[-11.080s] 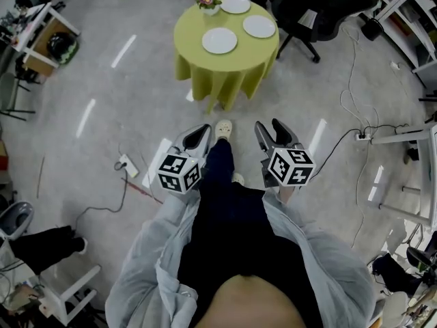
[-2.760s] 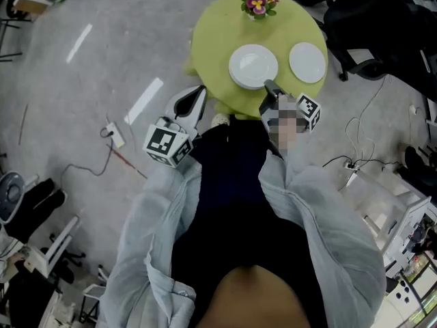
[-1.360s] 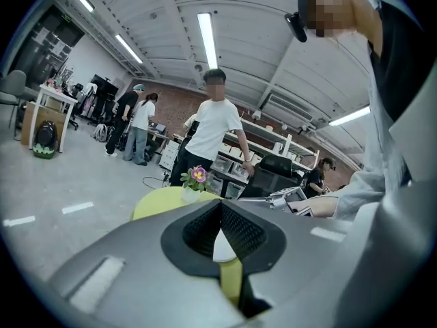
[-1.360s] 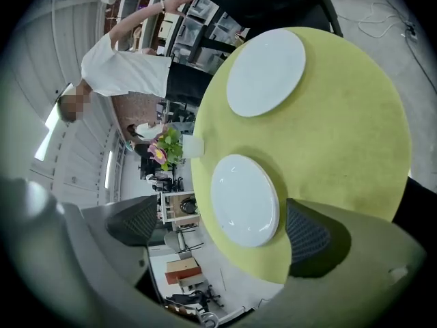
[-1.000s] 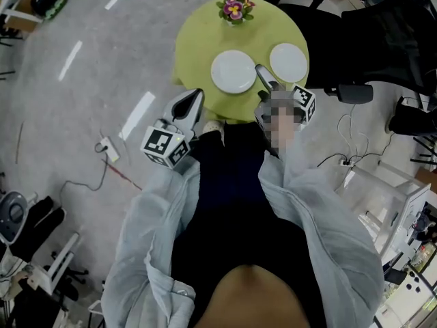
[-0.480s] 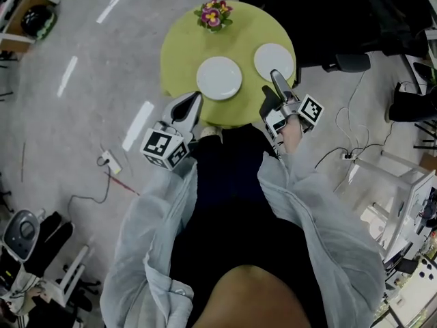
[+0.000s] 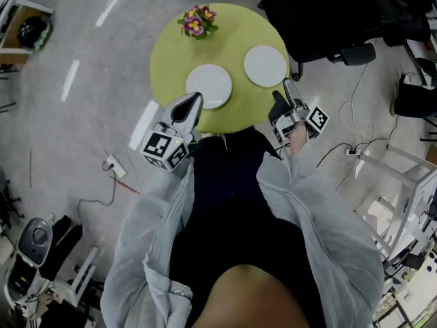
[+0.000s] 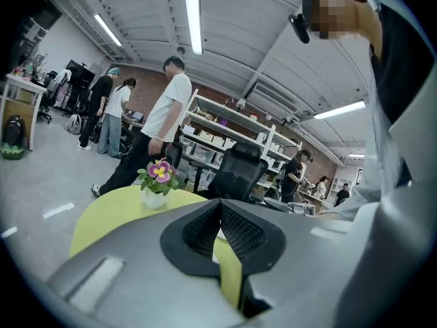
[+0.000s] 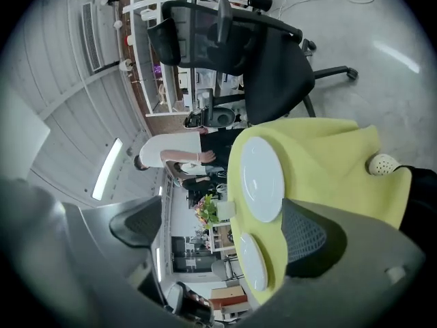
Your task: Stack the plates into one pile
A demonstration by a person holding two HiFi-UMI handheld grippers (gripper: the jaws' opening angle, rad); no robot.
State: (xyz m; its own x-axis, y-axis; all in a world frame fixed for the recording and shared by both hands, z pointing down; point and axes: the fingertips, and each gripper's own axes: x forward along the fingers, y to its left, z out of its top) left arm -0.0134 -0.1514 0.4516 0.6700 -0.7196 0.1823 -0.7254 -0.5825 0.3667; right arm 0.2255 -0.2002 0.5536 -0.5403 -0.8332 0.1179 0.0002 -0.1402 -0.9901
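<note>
A round table with a yellow-green cloth (image 7: 232,19) bears two white plates: one near the front (image 7: 209,86), one to its right (image 7: 265,65). My left gripper (image 7: 193,102) hangs at the table's near edge just below the front plate, its jaws shut with nothing in them (image 8: 220,209). My right gripper (image 7: 287,91) is at the near right edge, below the right plate. It is rolled on its side and open (image 9: 222,234); its jaws have just been closing a little with nothing between them. Both plates (image 9: 261,178) (image 9: 251,262) lie ahead of it.
A small white pot of flowers (image 7: 194,22) (image 8: 156,183) stands at the table's far side. A black office chair (image 7: 321,12) (image 9: 273,60) is close on the right. Cables and a power strip (image 7: 113,164) lie on the floor. People (image 8: 160,132) stand beyond the table.
My right gripper has swung from between the two plates to the table's near right edge. The left gripper has edged up to the table. Much earlier, three plates lay apart.
</note>
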